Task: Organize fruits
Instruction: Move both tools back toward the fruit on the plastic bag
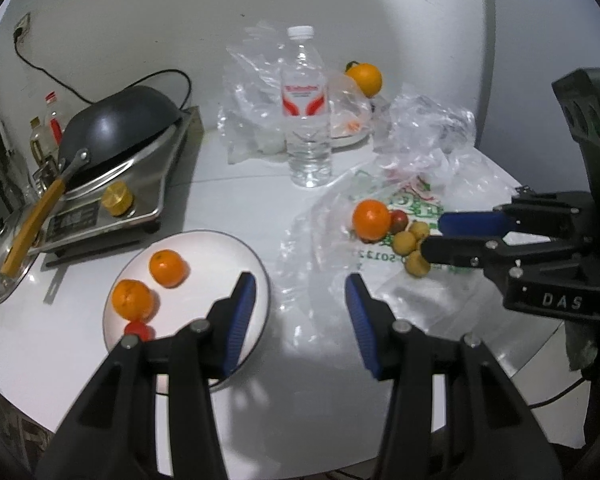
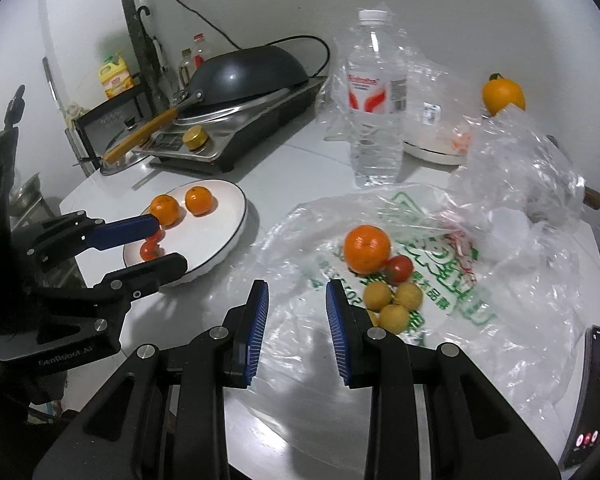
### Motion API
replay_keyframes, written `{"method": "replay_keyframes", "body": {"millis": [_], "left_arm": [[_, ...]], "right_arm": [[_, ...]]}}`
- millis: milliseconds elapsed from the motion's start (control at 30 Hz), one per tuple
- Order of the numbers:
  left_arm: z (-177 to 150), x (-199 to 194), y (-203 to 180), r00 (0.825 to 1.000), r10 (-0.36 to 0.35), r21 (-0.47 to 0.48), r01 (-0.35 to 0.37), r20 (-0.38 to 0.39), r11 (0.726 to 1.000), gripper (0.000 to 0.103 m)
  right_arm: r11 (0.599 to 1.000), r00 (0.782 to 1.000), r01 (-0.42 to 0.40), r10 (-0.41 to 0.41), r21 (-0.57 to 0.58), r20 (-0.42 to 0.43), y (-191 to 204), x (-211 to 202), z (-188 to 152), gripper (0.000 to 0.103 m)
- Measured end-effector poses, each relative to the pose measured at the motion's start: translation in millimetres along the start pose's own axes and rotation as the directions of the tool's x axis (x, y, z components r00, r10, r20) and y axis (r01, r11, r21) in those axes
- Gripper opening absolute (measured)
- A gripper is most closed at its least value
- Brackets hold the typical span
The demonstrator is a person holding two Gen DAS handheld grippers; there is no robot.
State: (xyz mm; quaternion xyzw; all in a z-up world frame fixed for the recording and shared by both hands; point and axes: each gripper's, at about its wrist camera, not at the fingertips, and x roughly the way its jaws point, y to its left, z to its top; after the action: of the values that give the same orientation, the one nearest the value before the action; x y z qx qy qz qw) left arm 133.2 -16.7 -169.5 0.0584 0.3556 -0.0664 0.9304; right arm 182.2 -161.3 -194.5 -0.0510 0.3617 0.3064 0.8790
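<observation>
Two oranges (image 1: 168, 269) on plate (image 1: 236, 248) — tools empty.

White plate (image 1: 204, 248), thin dark rim, under left tongs (image 1: 300, 292): two orange mandarins (image 1: 168, 268), one red tomato (image 1: 138, 328). Clear bag (image 2: 440, 280), green print, ahead of right tongs (image 2: 296, 300): orange mandarin, red tomato, yellow-tan round fruits (image 2: 396, 300). Pads blue, arms black. Bottle (image 1: 306, 108) beyond: clear, white cap, red-white label. Pan (image 1: 120, 120) far left: dark grey.
</observation>
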Motion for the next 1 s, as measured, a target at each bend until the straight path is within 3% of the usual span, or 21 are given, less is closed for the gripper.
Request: {"method": "replay_keyframes", "body": {"millis": [1000], "left_arm": [[17, 43, -75, 0.995, -0.065, 0.085, 0.072, -0.081, 0.994, 0.048]], "right_arm": [[0.994, 0.998, 0.070, -0.070, 0.079, 0.001, -82, -18, -22, 0.032]]}}
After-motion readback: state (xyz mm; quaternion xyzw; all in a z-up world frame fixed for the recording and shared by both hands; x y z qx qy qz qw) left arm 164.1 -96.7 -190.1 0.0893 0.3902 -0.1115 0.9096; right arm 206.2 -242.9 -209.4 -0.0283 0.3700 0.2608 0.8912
